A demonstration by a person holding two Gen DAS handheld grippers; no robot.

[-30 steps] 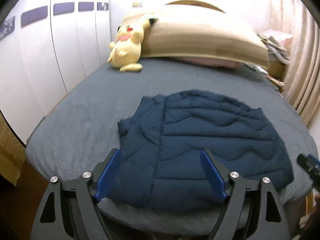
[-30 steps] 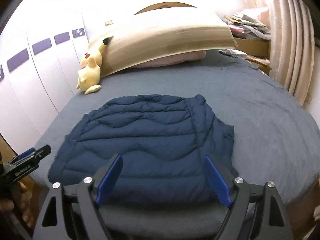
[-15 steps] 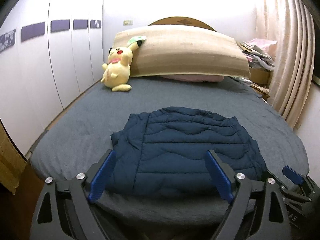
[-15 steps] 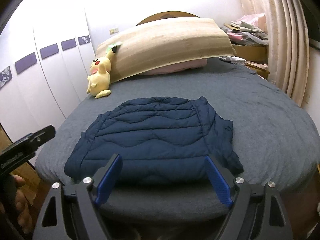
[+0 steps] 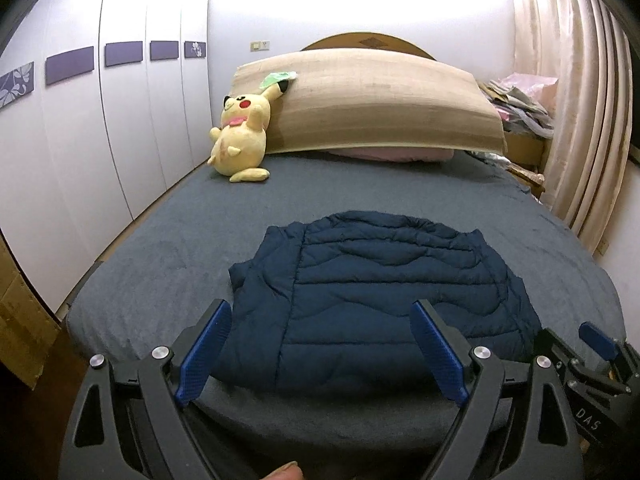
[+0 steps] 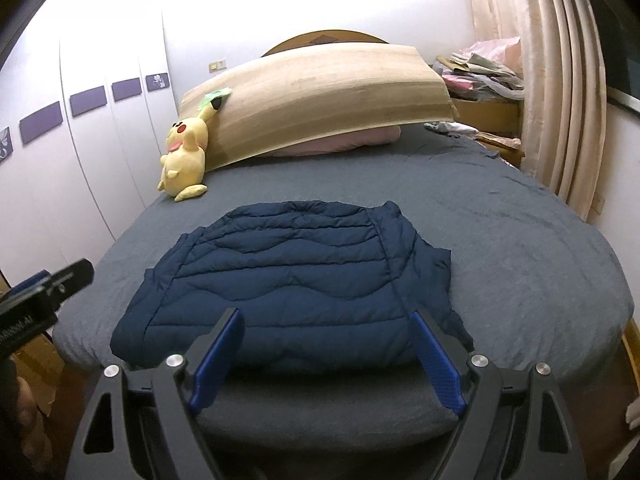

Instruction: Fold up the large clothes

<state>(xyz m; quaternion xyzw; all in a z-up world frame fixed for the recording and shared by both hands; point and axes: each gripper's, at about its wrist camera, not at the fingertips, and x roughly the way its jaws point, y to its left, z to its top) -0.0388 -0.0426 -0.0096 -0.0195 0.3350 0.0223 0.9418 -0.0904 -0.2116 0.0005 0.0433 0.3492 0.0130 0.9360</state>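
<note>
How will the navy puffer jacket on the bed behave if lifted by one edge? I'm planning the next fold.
The jacket would probably flop and drape, since it lies in soft folds on the bed. Its puffy quilted panels suggest it is light for its size. The smooth shell may be slippery.

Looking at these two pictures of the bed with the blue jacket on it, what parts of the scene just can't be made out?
- Quilted jacket: its underside and any folded-under layers are hidden by its own top, both views.
- Pink pillow: mostly covered by the tan board leaning over it.
- Pile by the curtain: too small and jumbled to identify.
- Right gripper: cut off at the left view's edge.
- Bed front: hidden behind the gripper frames.
</note>
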